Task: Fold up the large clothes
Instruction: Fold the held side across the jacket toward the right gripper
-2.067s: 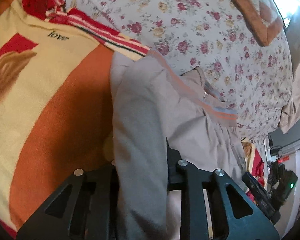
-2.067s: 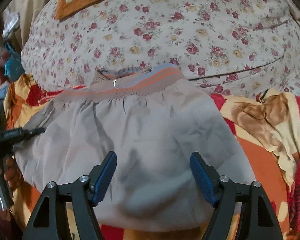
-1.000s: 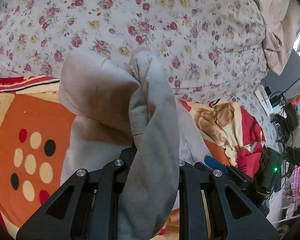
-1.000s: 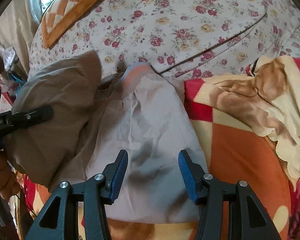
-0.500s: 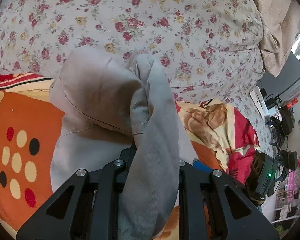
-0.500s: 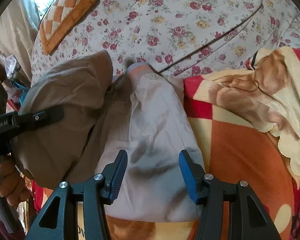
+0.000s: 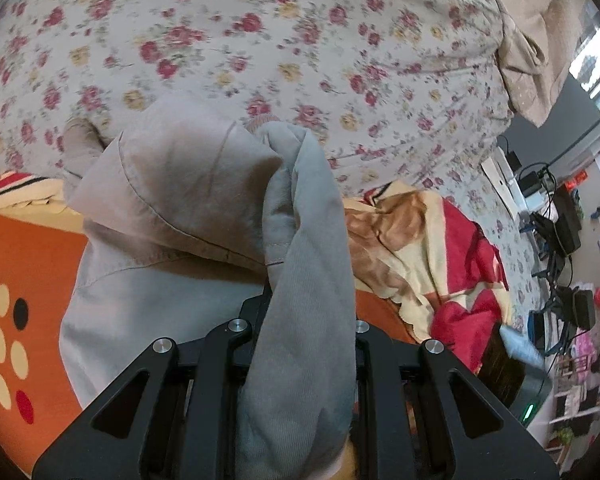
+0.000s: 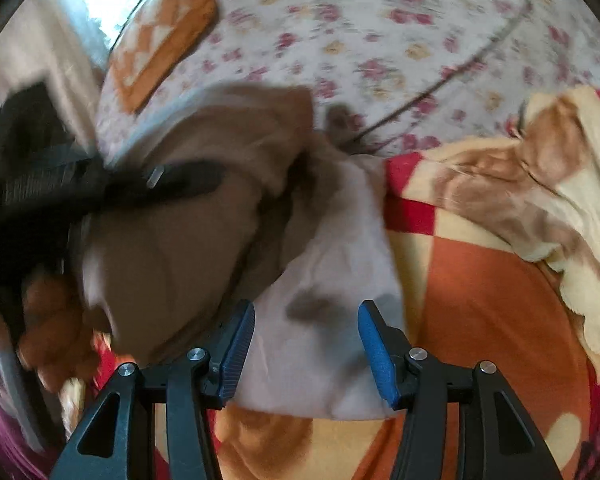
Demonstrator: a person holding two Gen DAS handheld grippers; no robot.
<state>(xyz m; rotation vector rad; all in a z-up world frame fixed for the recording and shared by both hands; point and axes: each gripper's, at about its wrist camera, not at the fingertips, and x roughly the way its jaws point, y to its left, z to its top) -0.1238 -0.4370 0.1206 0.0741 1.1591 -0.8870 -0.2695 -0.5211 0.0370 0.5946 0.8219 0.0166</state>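
Note:
A grey-beige garment (image 7: 168, 200) lies on the patterned blanket (image 7: 24, 264), one side lifted and folded over. My left gripper (image 7: 300, 312) is shut on a bunched fold of that cloth, which drapes down over its fingers and hides the tips. In the right wrist view the same garment (image 8: 340, 240) lies flat under my right gripper (image 8: 306, 348). Its blue pads (image 8: 240, 344) stand apart just above the cloth, gripping nothing. The left gripper (image 8: 180, 178) shows there as a blurred black shape carrying the raised flap, with a hand (image 8: 48, 320) on its handle.
A big floral quilt (image 7: 260, 40) bulges behind the garment. The blanket is rumpled into red and cream folds (image 7: 440, 240) at the right. An orange checked cushion (image 8: 160, 28) lies further back. Cables and electronics (image 7: 560, 220) crowd the floor beyond the bed's edge.
The left gripper has carried the lifted flap across the garment towards the right gripper. The right gripper has stayed in place above the cloth, its pads slightly further apart.

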